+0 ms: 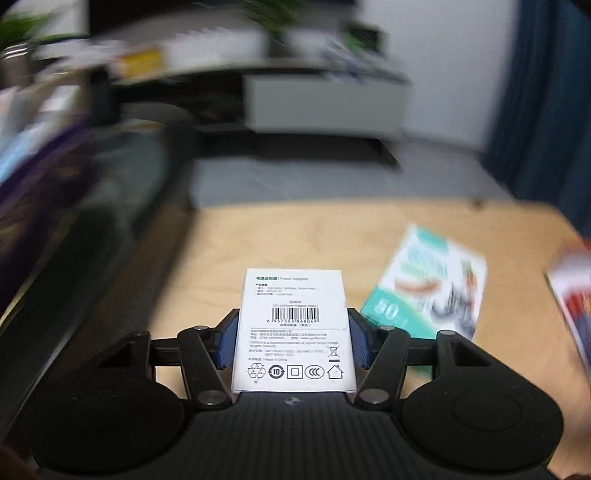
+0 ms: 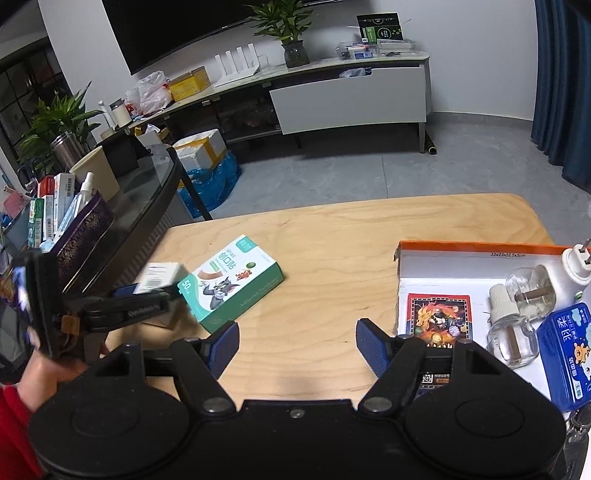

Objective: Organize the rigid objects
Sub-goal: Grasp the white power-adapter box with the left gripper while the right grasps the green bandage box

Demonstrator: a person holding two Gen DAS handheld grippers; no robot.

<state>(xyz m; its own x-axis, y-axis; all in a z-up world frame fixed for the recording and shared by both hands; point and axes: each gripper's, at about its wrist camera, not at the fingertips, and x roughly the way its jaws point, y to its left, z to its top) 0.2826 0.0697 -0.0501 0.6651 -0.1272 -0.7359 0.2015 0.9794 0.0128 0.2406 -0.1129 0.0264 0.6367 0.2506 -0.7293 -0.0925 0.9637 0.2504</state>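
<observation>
Your left hand-held gripper (image 1: 293,341) clamps the power adapter box (image 1: 293,325); the right hand-held gripper (image 2: 295,341) hangs released. Swinging toward 3 o'clock could clip the plaster box (image 2: 231,282).

Home living room: wall-mounted television (image 2: 177,26) above a long low media console (image 2: 332,92), white router (image 2: 238,68) and potted plant (image 2: 291,37) on top, grey tiled floor (image 2: 369,173), blue curtain (image 2: 561,81), glass side table (image 2: 147,184) crowded with household clutter, wooden table (image 2: 314,258) in front.

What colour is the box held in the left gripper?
White with black print and a barcode; clearest in the left wrist view.
</observation>
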